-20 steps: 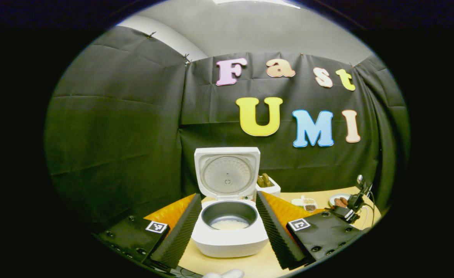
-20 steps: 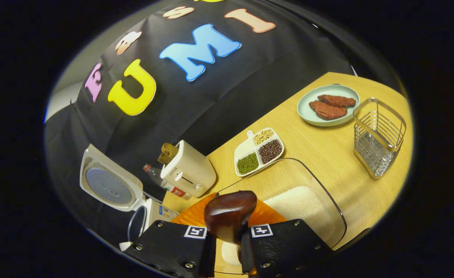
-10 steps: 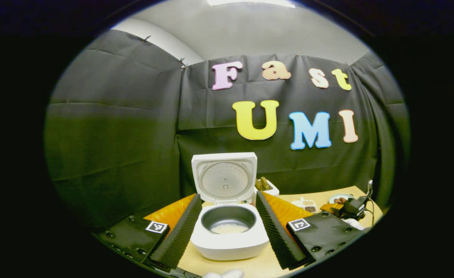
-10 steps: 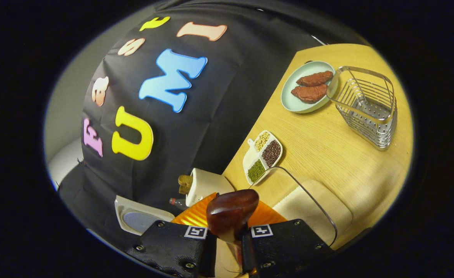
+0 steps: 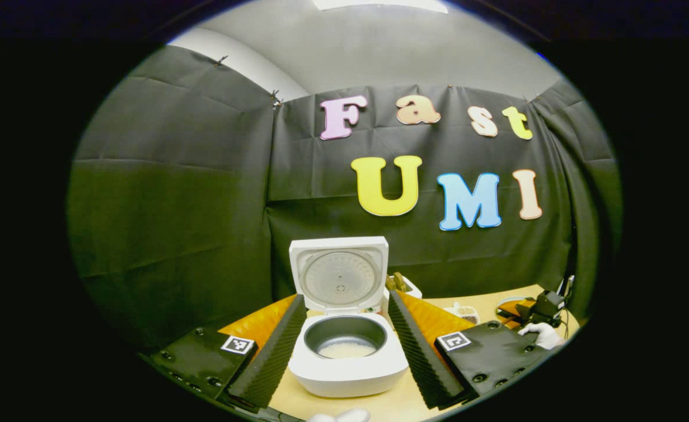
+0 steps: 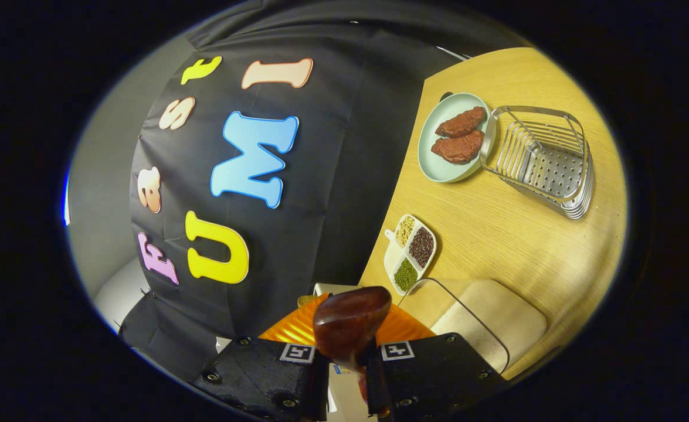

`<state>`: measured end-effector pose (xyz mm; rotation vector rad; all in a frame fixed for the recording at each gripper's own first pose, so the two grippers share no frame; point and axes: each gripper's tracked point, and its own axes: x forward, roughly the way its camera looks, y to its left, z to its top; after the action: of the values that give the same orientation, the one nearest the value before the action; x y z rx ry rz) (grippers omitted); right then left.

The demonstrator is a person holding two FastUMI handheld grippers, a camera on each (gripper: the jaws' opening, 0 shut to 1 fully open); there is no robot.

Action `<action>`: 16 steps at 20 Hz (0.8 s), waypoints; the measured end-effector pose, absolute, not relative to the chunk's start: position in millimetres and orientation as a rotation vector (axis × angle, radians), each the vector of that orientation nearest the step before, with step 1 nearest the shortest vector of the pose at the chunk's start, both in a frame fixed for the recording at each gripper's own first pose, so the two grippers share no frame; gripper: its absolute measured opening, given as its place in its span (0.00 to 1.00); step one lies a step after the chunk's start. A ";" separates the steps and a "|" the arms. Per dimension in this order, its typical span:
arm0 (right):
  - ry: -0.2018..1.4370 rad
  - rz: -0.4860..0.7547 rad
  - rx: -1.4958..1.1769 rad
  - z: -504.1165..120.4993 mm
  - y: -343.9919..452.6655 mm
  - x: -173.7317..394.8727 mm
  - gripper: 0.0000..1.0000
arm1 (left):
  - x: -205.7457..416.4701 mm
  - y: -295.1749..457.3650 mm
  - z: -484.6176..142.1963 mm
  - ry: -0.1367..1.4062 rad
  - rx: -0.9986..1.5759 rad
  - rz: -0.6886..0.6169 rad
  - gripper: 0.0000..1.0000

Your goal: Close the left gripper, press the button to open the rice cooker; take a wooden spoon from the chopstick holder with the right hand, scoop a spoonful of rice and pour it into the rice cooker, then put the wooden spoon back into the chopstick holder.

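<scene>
Between the right gripper's [image 6: 347,366] two black fingers sits the wooden spoon [image 6: 351,324], clamped by its handle with the dark bowl rising just ahead; whether any rice lies in the bowl I cannot tell. Over the last second the right gripper view has rolled steadily, so the table [image 6: 514,246] now stands almost on edge, and the glass rice container [image 6: 485,319] has slid lower and to the side; the open cooker has left that view; I judge the spoon is on its way back to the wire chopstick holder [image 6: 540,158], which lies empty beside the plate of meat [image 6: 452,138]. Beyond the spoon lies the divided bean dish [image 6: 411,252]. From the left gripper [image 5: 347,346], fingers spread wide and empty, the rice cooker [image 5: 347,351] stands open with white rice in its pot, hardly shifted.
</scene>
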<state>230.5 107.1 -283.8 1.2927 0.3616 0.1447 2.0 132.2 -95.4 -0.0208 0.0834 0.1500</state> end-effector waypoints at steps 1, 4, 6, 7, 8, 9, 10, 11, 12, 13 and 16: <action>0.358 0.142 1.299 -279.5 106.8 230.8 0.26 | 2.4 133.7 -93.2 0.080 -0.018 0.152 0.99; 0.346 0.151 1.314 -263.6 110.3 229.6 0.26 | 1.2 135.7 -92.4 0.076 -0.017 0.151 0.99; 0.338 0.167 1.295 -246.8 117.1 226.9 0.26 | 1.5 138.1 -93.5 0.075 -0.025 0.151 0.99; 0.327 0.182 1.288 -234.7 122.7 225.5 0.26 | 0.2 139.9 -94.6 0.078 -0.028 0.153 0.99; 0.319 0.197 1.282 -222.7 130.1 222.9 0.26 | -1.3 142.9 -95.1 0.076 -0.033 0.156 0.99; 0.314 0.219 1.278 -208.8 139.4 220.4 0.26 | -2.5 146.1 -95.8 0.078 -0.037 0.159 0.99; 0.309 0.237 1.272 -195.7 149.2 217.8 0.26 | -3.9 148.6 -98.1 0.078 -0.043 0.161 0.99; 0.302 0.262 1.258 -181.6 161.8 215.3 0.26 | -5.2 151.9 -98.3 0.079 -0.048 0.165 0.99; 0.299 0.291 1.242 -167.0 176.6 212.6 0.26 | -5.4 155.0 -99.5 0.080 -0.054 0.169 0.99; 0.300 0.315 1.225 -155.1 192.4 210.2 0.26 | -6.6 157.4 -99.6 0.078 -0.059 0.174 0.99; 0.320 0.366 1.211 -134.5 241.8 204.3 0.26 | -12.3 170.2 -98.9 0.066 -0.057 0.198 0.99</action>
<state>204.3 241.8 -134.5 1.2111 0.3195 0.3665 -12.3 170.2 -98.9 -0.0566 0.0663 0.1982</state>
